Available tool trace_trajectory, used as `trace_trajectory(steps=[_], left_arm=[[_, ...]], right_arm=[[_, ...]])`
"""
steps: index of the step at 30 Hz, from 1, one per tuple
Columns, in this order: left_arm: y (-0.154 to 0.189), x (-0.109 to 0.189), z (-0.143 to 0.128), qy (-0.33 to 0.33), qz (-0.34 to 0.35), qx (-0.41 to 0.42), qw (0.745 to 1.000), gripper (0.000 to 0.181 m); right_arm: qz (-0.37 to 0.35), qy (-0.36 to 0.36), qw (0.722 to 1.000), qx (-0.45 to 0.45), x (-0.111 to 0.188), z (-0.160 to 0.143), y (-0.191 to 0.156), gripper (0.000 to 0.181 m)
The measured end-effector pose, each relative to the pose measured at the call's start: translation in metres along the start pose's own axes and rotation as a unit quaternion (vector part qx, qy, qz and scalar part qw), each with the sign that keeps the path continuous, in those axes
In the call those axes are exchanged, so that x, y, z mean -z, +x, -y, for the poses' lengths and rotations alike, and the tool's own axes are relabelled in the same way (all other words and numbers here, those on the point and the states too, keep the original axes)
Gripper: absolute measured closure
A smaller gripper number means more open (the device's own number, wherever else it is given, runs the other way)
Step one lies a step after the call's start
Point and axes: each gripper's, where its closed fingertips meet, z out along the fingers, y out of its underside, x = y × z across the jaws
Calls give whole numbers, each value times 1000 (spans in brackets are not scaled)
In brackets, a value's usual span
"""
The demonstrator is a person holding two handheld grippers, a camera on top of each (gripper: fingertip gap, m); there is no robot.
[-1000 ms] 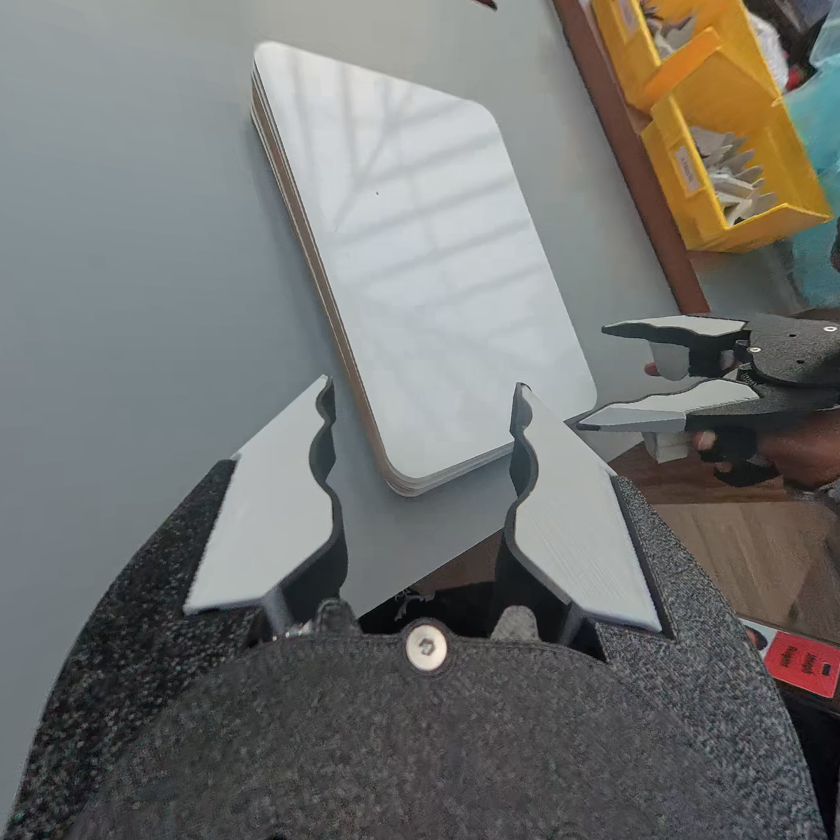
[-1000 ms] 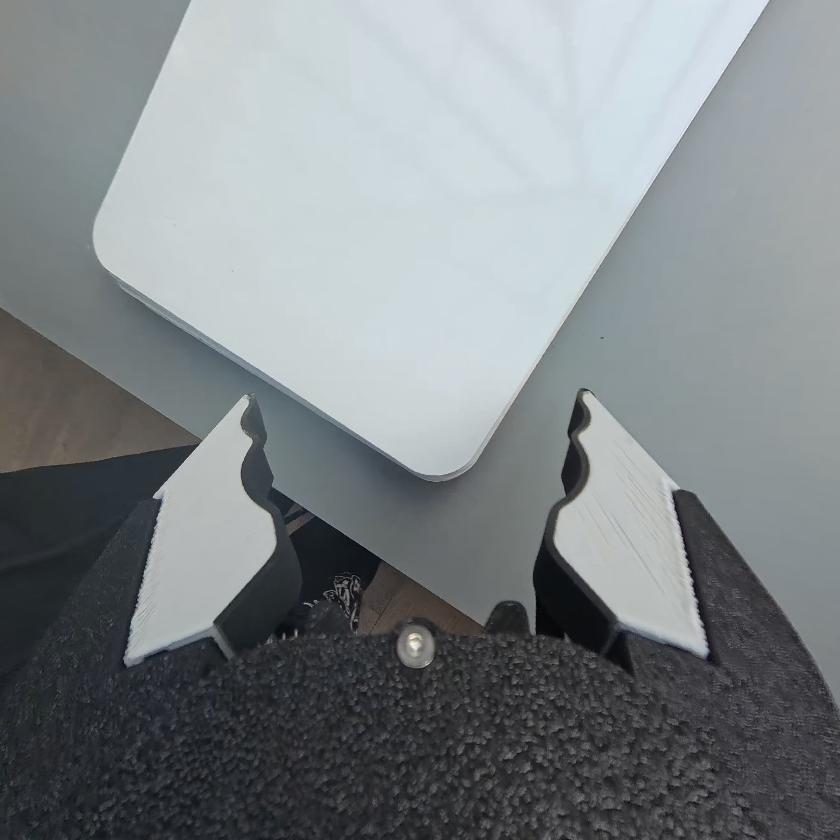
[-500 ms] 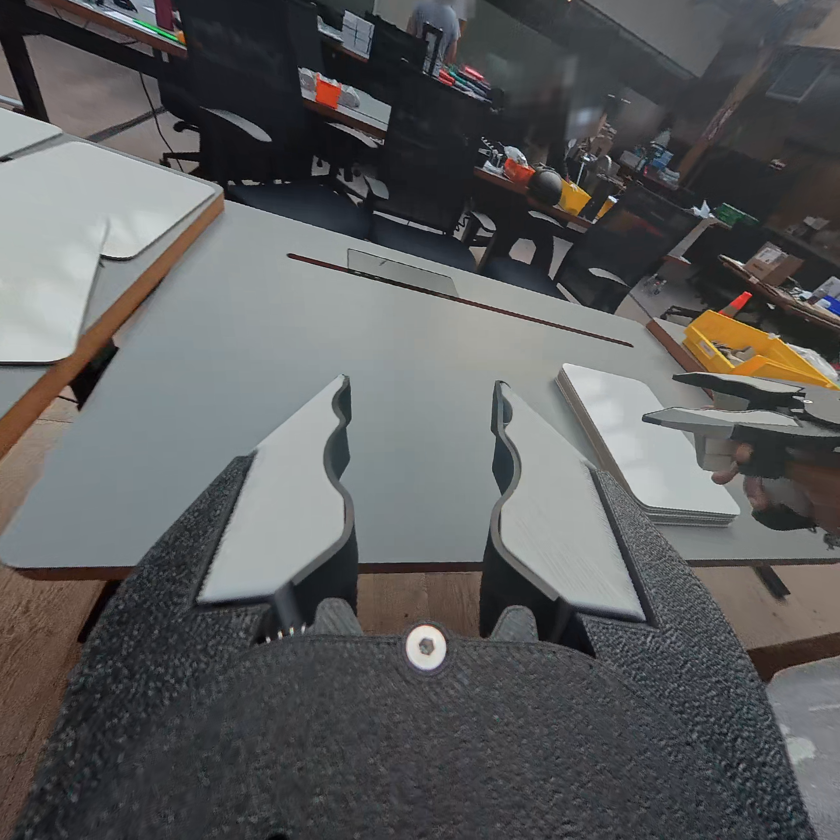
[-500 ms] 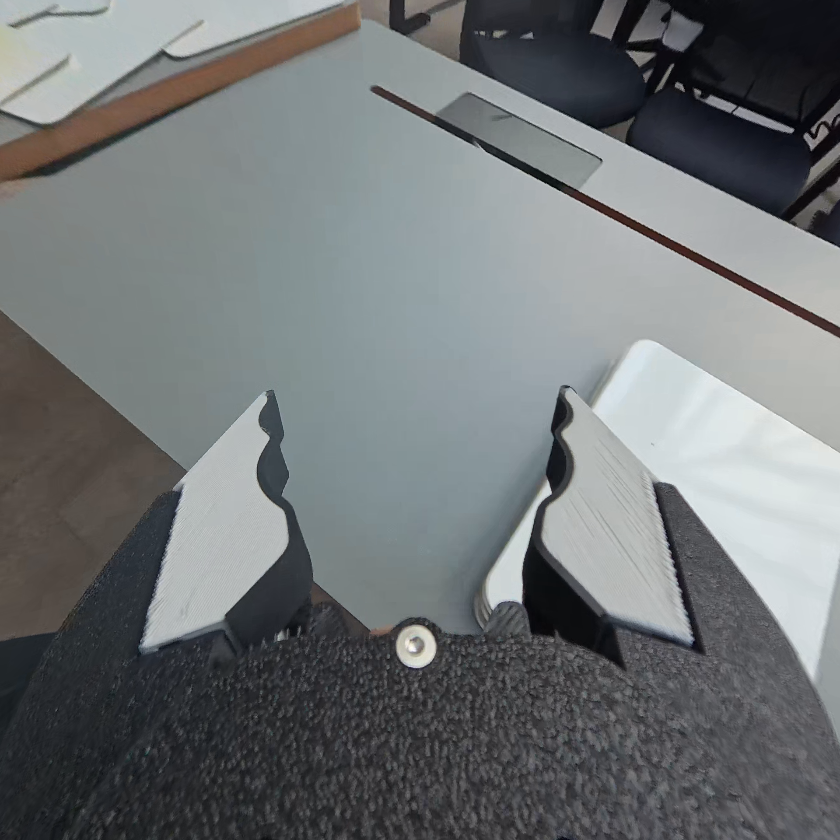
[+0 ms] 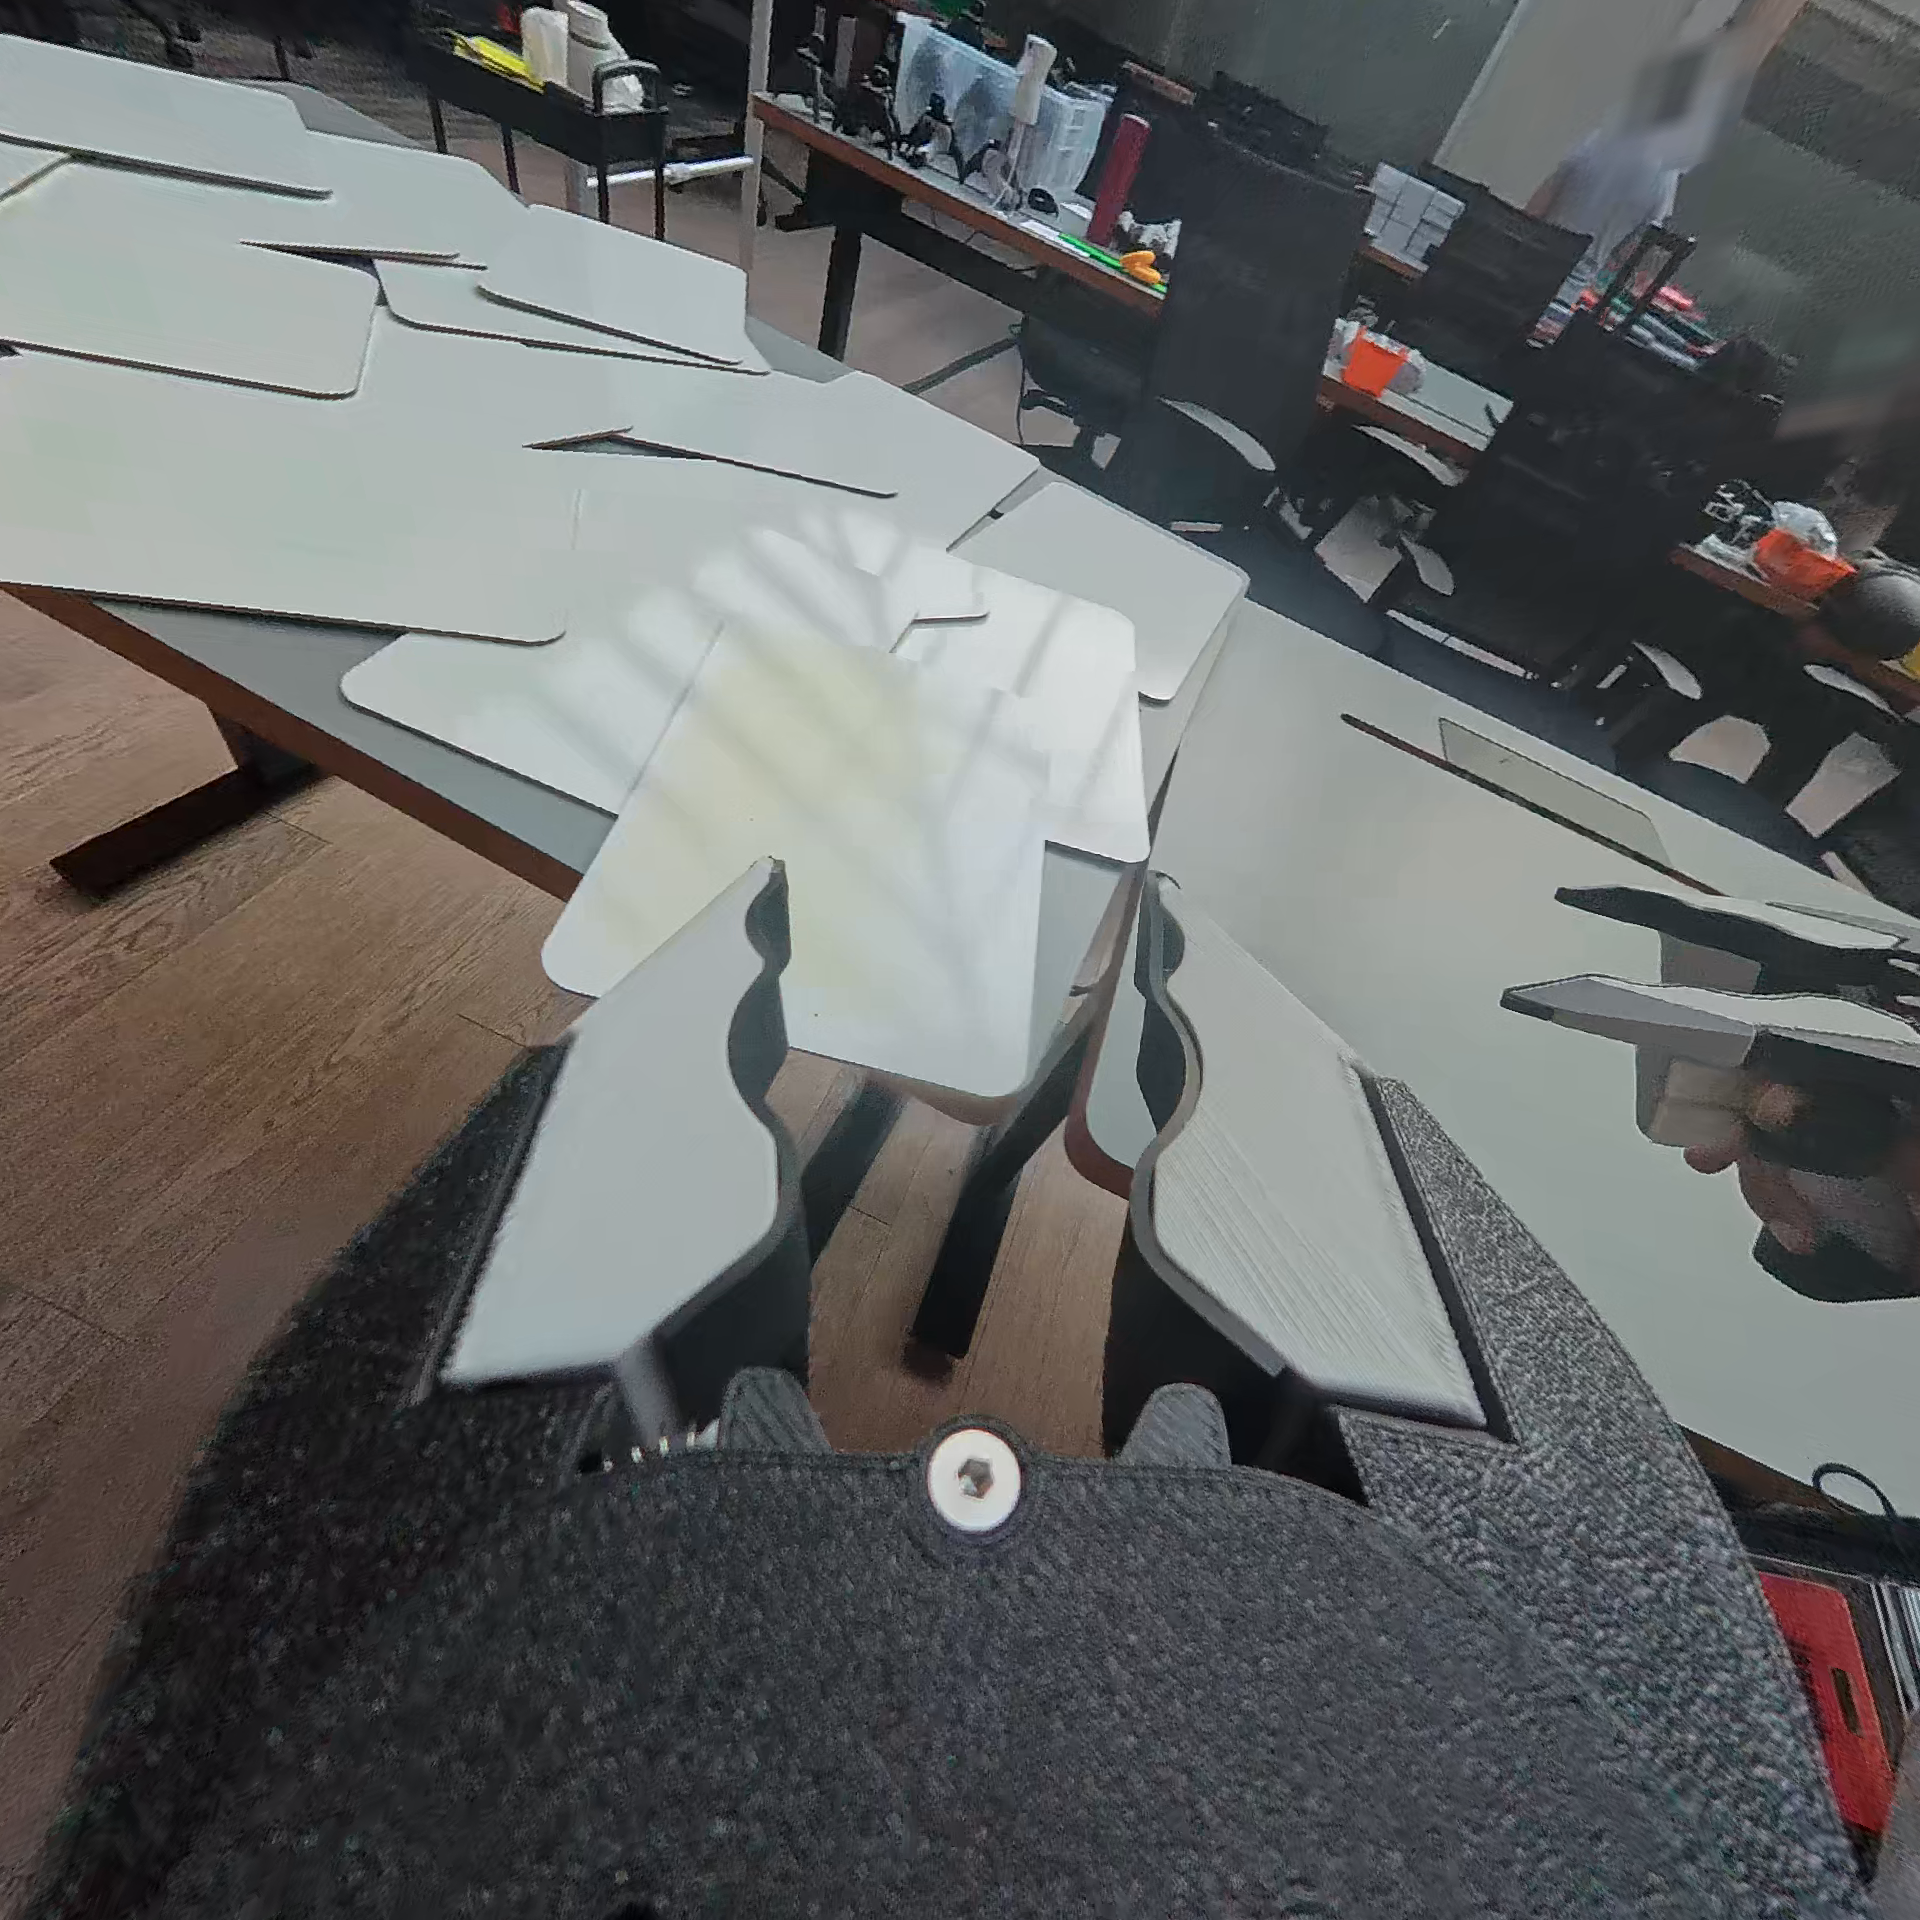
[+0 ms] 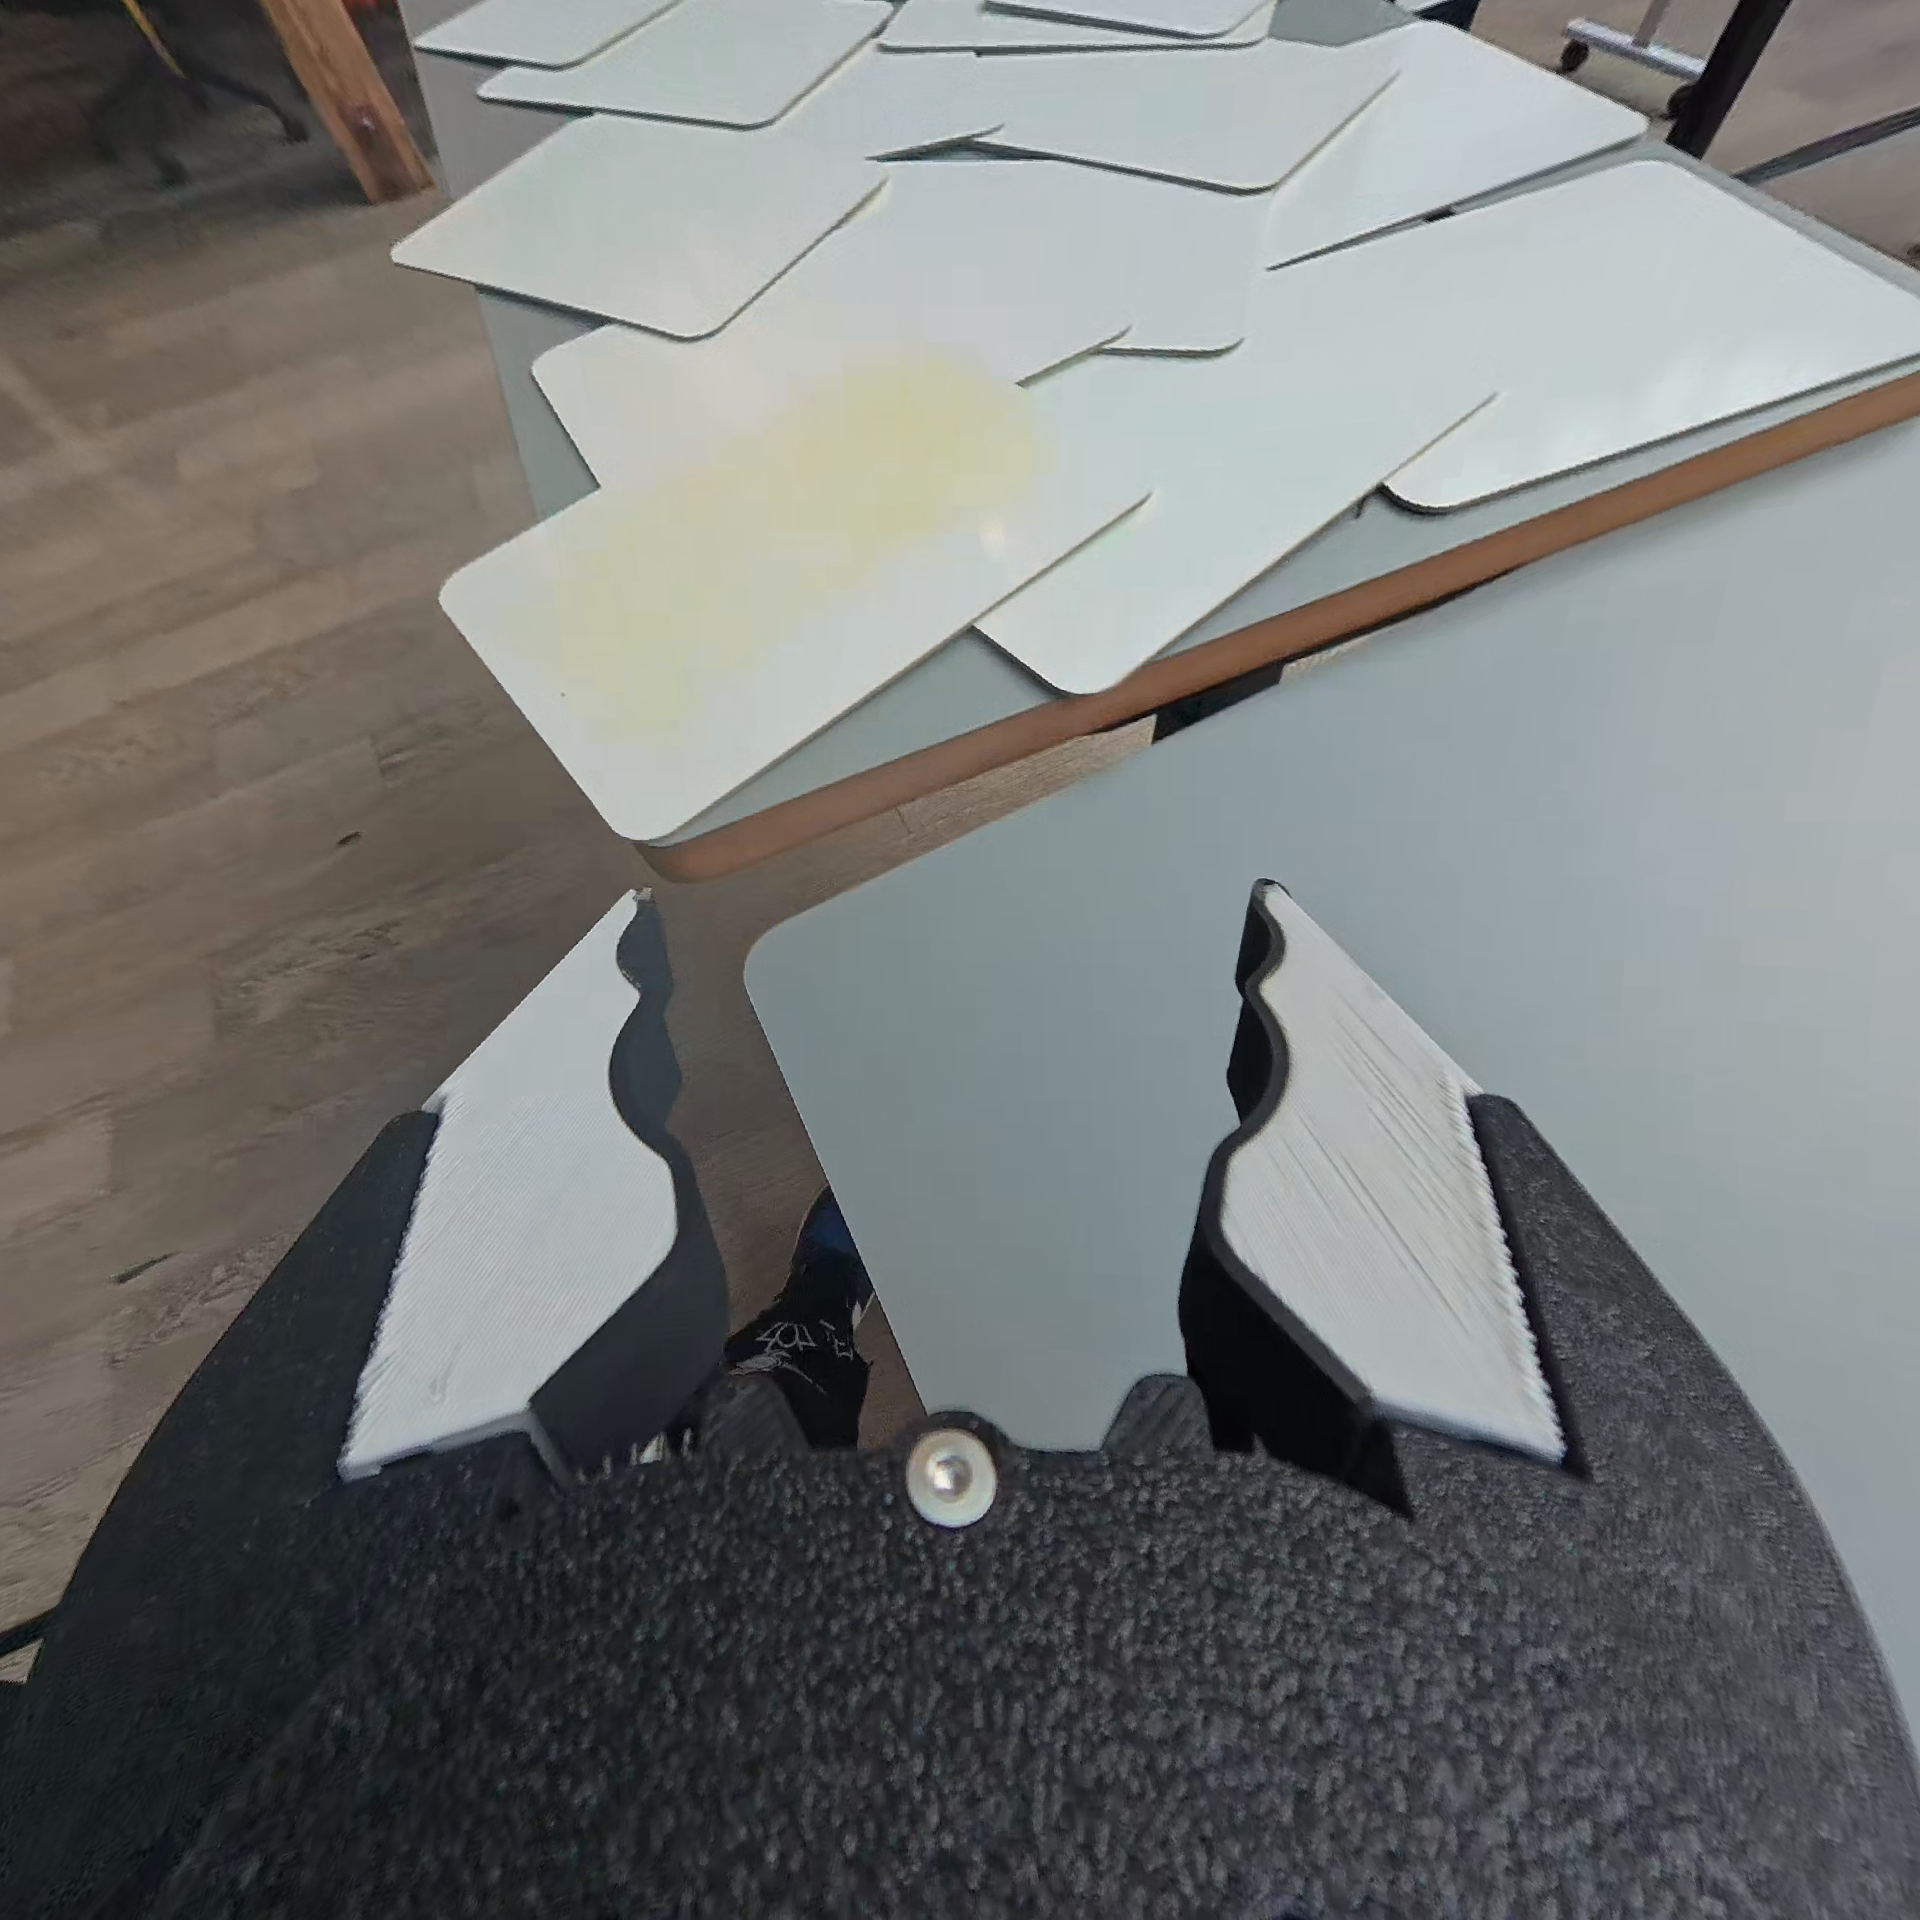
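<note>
Boards point(image 6: 790, 561), white and unmarked, lay overlapping on the far table point(image 6: 1039, 727). Left tool point(image 5: 961, 883) hung wide open and empty near them; right tool point(image 6: 951, 894), equally spread, held nothing above the near table point(image 6: 1558, 935).

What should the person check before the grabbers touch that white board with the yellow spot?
1. Left gripper open and empty: ok.
2. Right gripper open and empty: ok.
3. Stained board lies on top of its neighbours, nothing on it: ok.
4. Its near corner sticks out past the table edge, so there is room to pinch: ok.
5. Board resting steady, won't tip: cannot tell.
6. The two grippers are apart from each other: ok.
</note>
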Motion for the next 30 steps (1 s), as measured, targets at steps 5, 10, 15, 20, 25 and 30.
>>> trace_trajectory(steps=[5,10,15,20,25,30], left_arm=[[-95,-36,29,-1,25,10,1000,121],[-174,-91,78,-28,11,0,1000,125],[-238,-146,119,-46,-13,-11,999,125],[-318,-200,131,-79,-36,-10,996,120],[-434,-252,121,-133,-36,30,990,113],[-531,-298,75,-229,-40,132,964,105]], right_arm=[[31,-9,999,-6,-105,15,-48,72],[15,-40,999,-30,-187,15,-65,72],[-35,-91,995,-30,-221,-1,-73,72],[-129,-114,979,-108,-203,-26,-86,72],[-254,-101,936,-221,-186,-48,-127,71],[-291,14,826,-483,-219,-59,-182,62]])
